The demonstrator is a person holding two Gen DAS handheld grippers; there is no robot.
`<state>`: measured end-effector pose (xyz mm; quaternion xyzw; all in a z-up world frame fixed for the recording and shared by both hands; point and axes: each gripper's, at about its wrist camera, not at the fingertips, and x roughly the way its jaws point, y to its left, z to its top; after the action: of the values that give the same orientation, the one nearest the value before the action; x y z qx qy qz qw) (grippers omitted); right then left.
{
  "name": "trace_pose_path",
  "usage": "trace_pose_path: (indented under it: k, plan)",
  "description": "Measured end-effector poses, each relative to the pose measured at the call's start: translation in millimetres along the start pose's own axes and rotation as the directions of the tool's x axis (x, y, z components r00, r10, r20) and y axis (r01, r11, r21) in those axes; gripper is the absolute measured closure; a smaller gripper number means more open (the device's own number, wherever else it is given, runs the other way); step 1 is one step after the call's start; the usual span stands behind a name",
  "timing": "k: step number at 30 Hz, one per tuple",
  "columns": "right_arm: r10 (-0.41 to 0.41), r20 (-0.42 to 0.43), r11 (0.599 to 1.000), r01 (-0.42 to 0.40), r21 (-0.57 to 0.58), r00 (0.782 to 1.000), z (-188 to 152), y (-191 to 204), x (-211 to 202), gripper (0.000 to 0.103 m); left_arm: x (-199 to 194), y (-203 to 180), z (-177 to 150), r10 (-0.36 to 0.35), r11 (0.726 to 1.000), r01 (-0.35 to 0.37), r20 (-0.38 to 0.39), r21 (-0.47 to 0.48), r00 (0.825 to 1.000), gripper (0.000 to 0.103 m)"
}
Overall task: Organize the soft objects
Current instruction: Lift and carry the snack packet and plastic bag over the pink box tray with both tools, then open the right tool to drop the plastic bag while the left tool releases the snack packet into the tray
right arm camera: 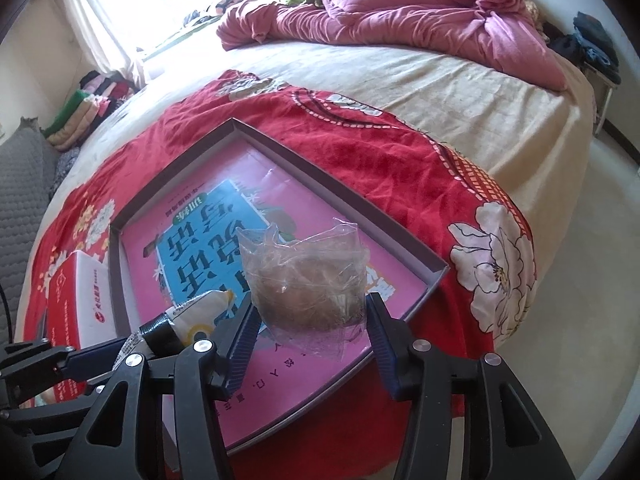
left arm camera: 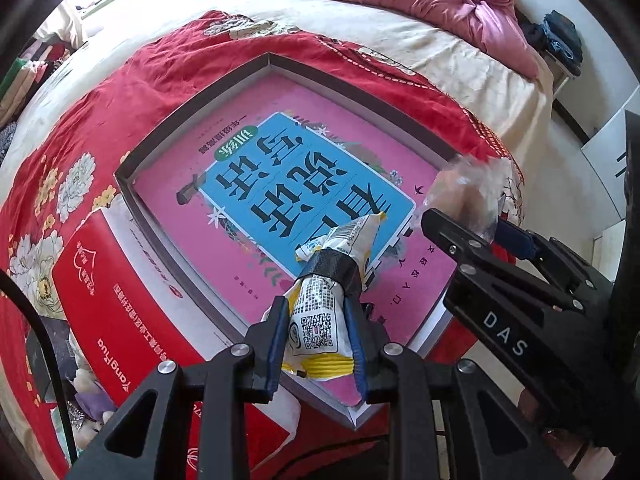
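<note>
My left gripper (left arm camera: 318, 320) is shut on a yellow and white snack packet (left arm camera: 320, 320) with a black tape band, held above the near corner of a shallow grey box (left arm camera: 200, 108). A pink and blue book (left arm camera: 304, 184) lies inside the box. My right gripper (right arm camera: 308, 320) is shut on a clear plastic bag with a brown bun (right arm camera: 308, 280), held over the box's near right side. The bag also shows in the left wrist view (left arm camera: 464, 192), and the packet in the right wrist view (right arm camera: 192, 316).
The box rests on a red floral cloth (right arm camera: 380, 148) on a cream bed (right arm camera: 460, 80). A red and white carton (left arm camera: 120, 288) lies left of the box. A pink quilt (right arm camera: 400, 12) is bunched at the far end. Folded clothes (right arm camera: 92, 104) are stacked at far left.
</note>
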<state>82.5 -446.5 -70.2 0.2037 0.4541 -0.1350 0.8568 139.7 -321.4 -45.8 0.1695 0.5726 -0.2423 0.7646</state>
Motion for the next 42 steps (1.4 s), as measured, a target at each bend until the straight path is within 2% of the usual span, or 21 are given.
trace_pose_path:
  k: [11,25,29,34,38,42]
  plan:
    - [0.005,0.034,0.999,-0.007,0.034,0.999,2.0,-8.1,-10.4,0.039,5.6,-5.2,-6.0,0.007,1.000,-0.006,-0.027,0.013,1.000,0.073]
    - [0.003,0.044,0.999,-0.005,0.046,0.999,1.3,-14.3,-20.9,0.036,8.6,-8.4,-9.6,-0.025,1.000,0.026,-0.051,0.008,0.998,0.072]
    - [0.015,0.049,0.998,-0.018,0.052,0.999,0.9,-13.2,-23.8,0.032,2.5,-6.4,-12.9,-0.045,0.999,0.045,-0.037,-0.002,0.998,0.061]
    - [0.038,0.042,0.996,-0.041,0.078,0.998,0.6,-12.9,-26.8,0.031,-9.4,-2.5,-15.8,-0.043,0.999,0.043,-0.014,-0.013,0.999,0.058]
    - [0.076,0.033,0.991,-0.079,0.112,0.997,1.9,-11.7,-33.0,0.028,-25.8,6.1,-19.9,-0.059,0.997,0.059,0.014,-0.044,0.998,0.046]
    - [0.099,0.048,0.987,-0.104,0.118,0.994,4.7,-3.8,-44.1,0.028,-46.2,20.1,-25.0,-0.081,0.993,0.086,0.061,-0.084,0.995,0.043]
